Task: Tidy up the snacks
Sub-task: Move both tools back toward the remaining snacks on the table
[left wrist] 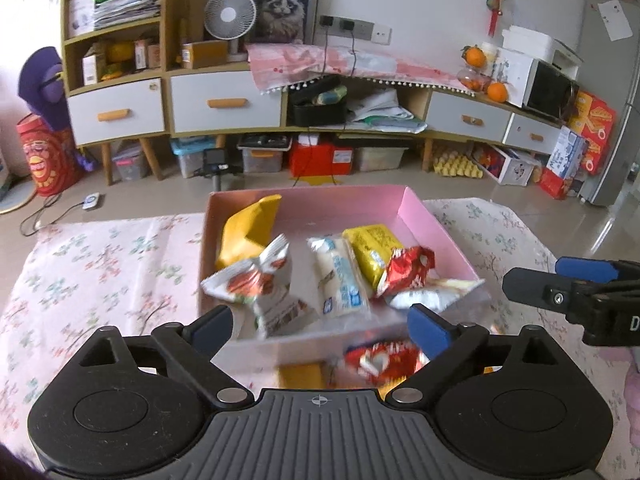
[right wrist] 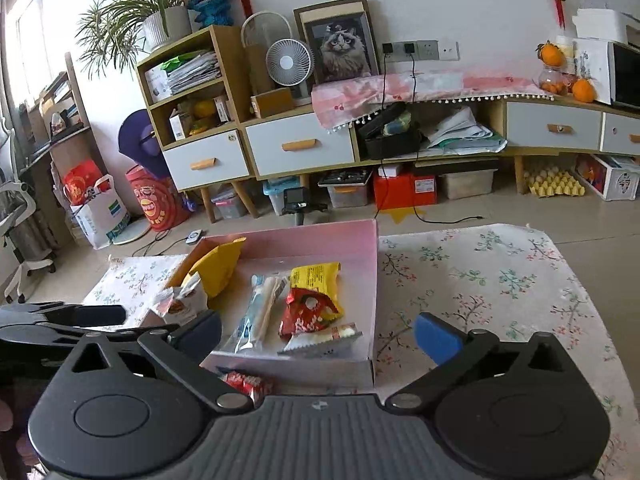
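Both grippers [left wrist: 320,330] [right wrist: 318,336] wide, over box [left wrist: 440,224]

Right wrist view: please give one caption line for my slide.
Open right gripper above a pink box of snack packets on a flowered tablecloth.

Glossy foil snack packets [left wrist: 404,272] lie in a matt pink cardboard box [left wrist: 436,232].

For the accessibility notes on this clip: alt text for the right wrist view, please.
An open right gripper hangs over a pink box of snack packets on a floral tablecloth, holding nothing. One red packet lies outside the box's near wall. The left gripper shows at the left edge; a cluttered sideboard stands behind.
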{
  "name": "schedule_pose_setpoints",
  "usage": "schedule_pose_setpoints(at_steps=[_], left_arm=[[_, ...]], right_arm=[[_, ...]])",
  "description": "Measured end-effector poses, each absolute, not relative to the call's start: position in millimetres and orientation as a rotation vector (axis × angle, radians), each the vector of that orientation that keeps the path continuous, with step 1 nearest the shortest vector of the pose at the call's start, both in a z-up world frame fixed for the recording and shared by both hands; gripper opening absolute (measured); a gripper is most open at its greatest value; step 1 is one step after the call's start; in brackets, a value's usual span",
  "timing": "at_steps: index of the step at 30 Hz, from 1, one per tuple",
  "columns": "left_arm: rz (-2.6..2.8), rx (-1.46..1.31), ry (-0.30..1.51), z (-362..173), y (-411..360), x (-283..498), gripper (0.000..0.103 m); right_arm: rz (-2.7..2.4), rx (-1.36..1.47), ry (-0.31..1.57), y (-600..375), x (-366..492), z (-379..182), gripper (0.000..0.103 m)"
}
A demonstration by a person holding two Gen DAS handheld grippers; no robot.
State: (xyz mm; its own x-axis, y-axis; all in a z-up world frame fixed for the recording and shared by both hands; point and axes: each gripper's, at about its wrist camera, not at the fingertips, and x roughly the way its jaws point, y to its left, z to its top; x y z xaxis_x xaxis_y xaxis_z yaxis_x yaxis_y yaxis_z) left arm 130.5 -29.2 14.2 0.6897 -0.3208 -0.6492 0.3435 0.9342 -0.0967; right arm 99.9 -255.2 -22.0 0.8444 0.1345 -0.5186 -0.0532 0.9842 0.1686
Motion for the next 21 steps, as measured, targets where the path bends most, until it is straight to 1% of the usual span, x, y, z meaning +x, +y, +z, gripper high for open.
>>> schedule_pose_setpoints(at_steps=[6,12,21], left_arm=[[-0.343,0.054,0.739,16,-10,101,0.097],[-0.326,0.066,0.717,14,16,80,0.097],[-0.338,0.112,0.698,-3,61,58,0.098]], right_arm=[[0.111,0.116,0.557,-243,79,-19,0.088],[0.133,0.113,0.561,-226,63,-19,0.088],[0.141,0.059,0.567,-196,39,-38,0.088]])
